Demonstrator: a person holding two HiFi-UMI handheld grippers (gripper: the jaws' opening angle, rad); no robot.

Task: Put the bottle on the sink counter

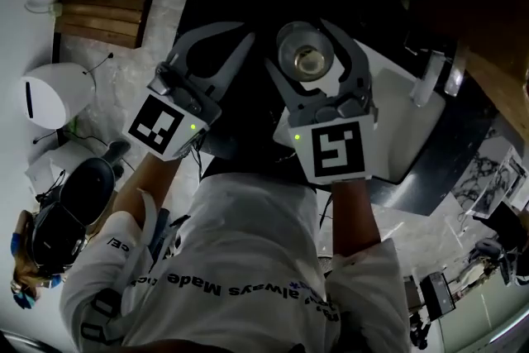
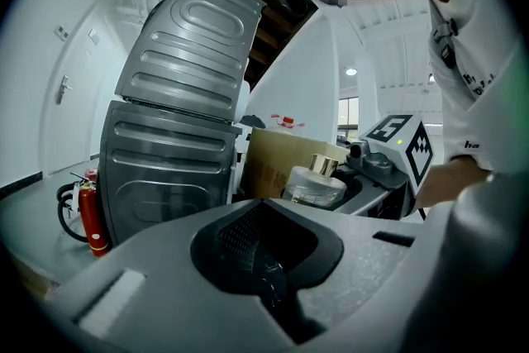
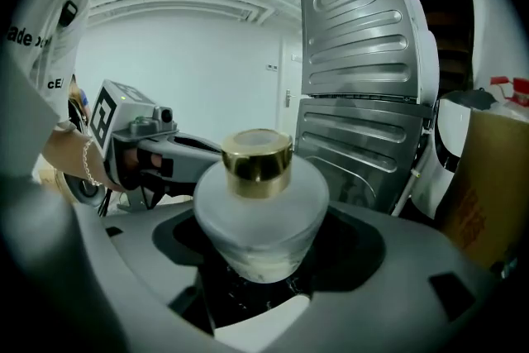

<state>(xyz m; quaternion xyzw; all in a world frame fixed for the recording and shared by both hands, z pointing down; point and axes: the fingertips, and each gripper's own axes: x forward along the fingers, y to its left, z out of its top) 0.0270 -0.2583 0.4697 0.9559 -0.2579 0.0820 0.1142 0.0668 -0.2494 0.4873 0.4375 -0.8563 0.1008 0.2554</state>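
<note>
My right gripper (image 1: 306,41) has its fingers pinching the frosted bottle (image 3: 260,211), gold cap (image 3: 257,161) upward, held in the air; the bottle's base is sunk out of sight between them; my left gripper (image 1: 246,37) has its fingers pressed together, holding nothing; whatever lies beneath is too dark to make out.

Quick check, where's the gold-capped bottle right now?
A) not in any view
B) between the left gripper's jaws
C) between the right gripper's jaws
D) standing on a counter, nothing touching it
C: the right gripper view shows the bottle seated between the jaws of the right gripper, while the left gripper holds nothing.
</note>
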